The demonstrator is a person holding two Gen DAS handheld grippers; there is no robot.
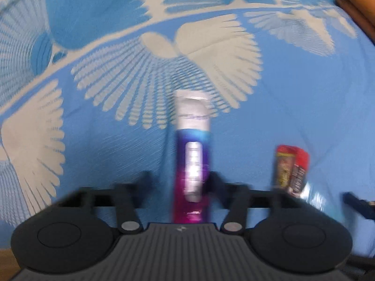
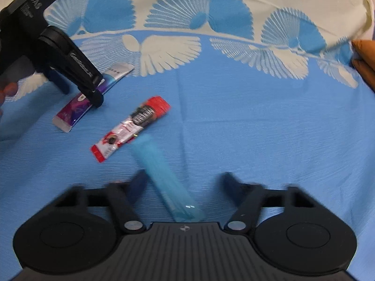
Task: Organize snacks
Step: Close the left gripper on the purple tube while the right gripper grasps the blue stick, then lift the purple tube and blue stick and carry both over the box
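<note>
Three slim foil snack sachets lie on a blue cloth with a cream fan pattern (image 2: 246,121). The purple-and-silver sachet (image 1: 192,164) sits between the narrowed fingers of the left gripper (image 1: 180,180); the right fork looks to be against its edge, the left fork shows a gap, though blur hides real contact. The translucent blue sachet (image 2: 164,178) lies slanted between the fingers of the right gripper (image 2: 185,182), which stand partly apart and clear of it on the right side. The red-and-white sachet (image 2: 131,127) rests free between the other two. All look light, thin, floppy and slick, so they probably bend and slide; a pinch across the narrow width near mid-length seems safest
</note>
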